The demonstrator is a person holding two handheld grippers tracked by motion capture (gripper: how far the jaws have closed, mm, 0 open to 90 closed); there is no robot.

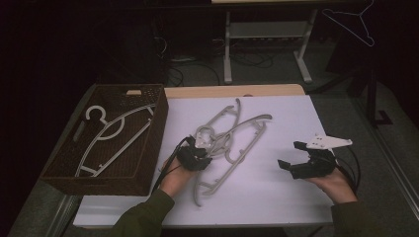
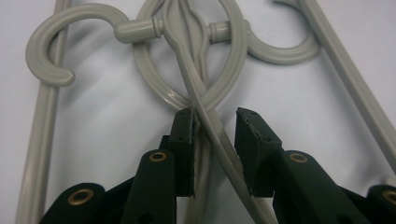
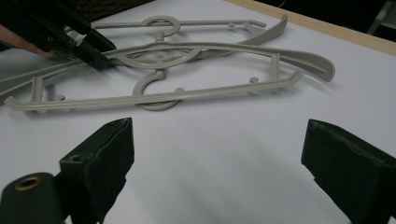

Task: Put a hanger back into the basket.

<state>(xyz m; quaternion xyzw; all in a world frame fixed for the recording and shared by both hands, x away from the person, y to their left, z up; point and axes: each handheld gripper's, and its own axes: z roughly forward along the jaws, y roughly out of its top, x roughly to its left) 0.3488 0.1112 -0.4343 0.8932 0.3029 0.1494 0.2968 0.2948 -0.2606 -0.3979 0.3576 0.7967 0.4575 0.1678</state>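
- The left gripper (image 2: 214, 140) has its fingers (image 2: 184, 140) slightly spread on either side of a thin grey arm of a hanger; one finger touches that arm, the other stands just apart from it, so nothing is pinched.
- From above, the left gripper (image 1: 195, 157) sits at the near-left edge of the pile of hangers (image 1: 232, 138), with the person's left hand (image 1: 175, 177) behind it.
- The right gripper (image 3: 215, 163) has its fingers (image 3: 100, 158) spread wide with bare white surface between them; it holds nothing.
- From above, the right gripper (image 1: 301, 163) hovers near the right side of the surface (image 1: 291, 197), well apart from the pile, held by the right hand (image 1: 338, 185).
- The grey hangers (image 3: 159, 79) lie tangled and overlapping in the middle of the white surface, hooks crossing one another.
- A dark wicker basket (image 1: 143, 163) stands at the left edge, with one white hanger (image 1: 113, 136) lying inside it.
- Another hanger (image 1: 353, 22) hangs in the dark background at upper right.
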